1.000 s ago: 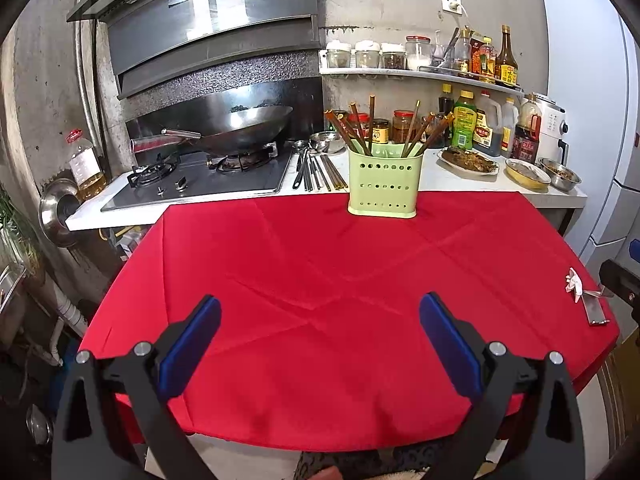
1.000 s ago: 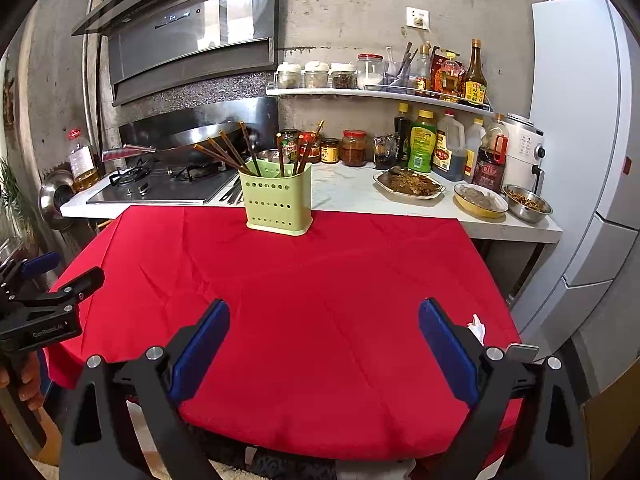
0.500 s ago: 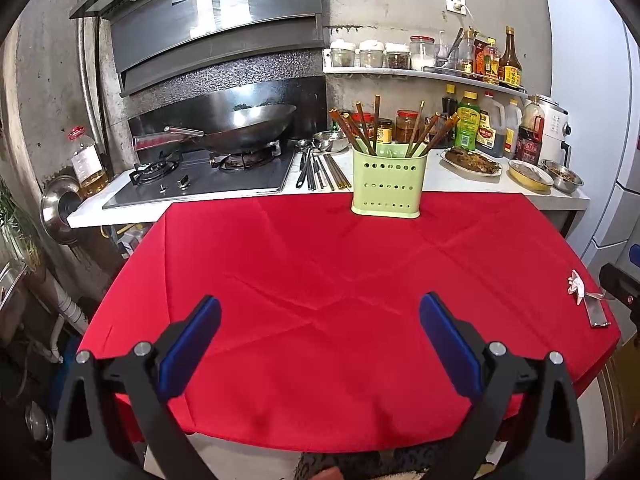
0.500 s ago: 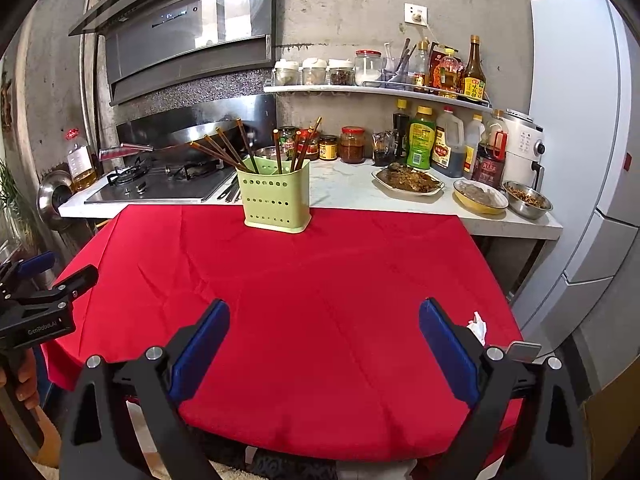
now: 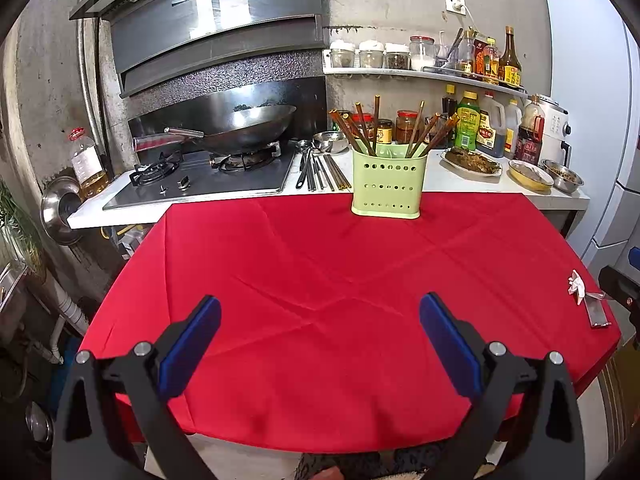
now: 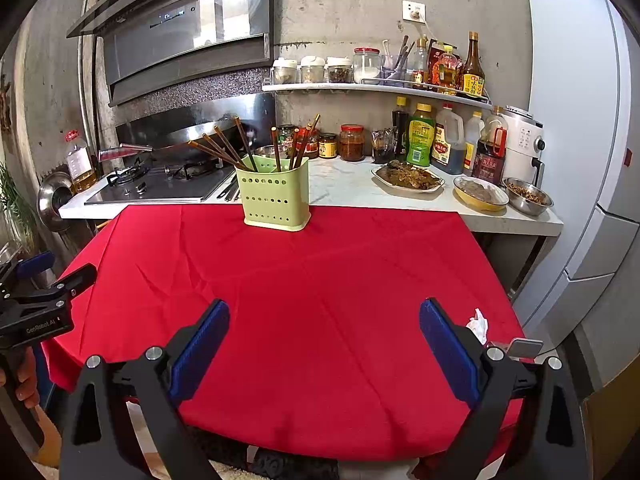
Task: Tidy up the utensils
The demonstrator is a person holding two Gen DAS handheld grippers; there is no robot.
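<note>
A pale green perforated utensil holder (image 5: 387, 186) (image 6: 275, 196) stands at the far edge of the red-covered table (image 5: 340, 280) (image 6: 304, 280), with several brown chopsticks (image 5: 360, 128) (image 6: 224, 148) sticking out of it. More metal utensils (image 5: 316, 168) lie loose on the white counter just left of the holder. My left gripper (image 5: 320, 344) hangs open over the table's near edge, nothing between its blue pads. My right gripper (image 6: 324, 348) is likewise open and empty over the near edge. Both are far from the holder.
A wok (image 5: 244, 124) sits on the gas stove (image 5: 200, 180) at back left. Food dishes (image 6: 408, 178), bowls and sauce bottles (image 6: 420, 136) crowd the counter at back right, beside a white fridge (image 6: 576, 140). A crumpled tissue (image 6: 478, 322) and a small metal piece (image 5: 596, 312) lie at the table's right edge.
Both views have shifted slightly, with the holder and counter sitting a little lower and closer in frame. Both grippers stay open and empty.
</note>
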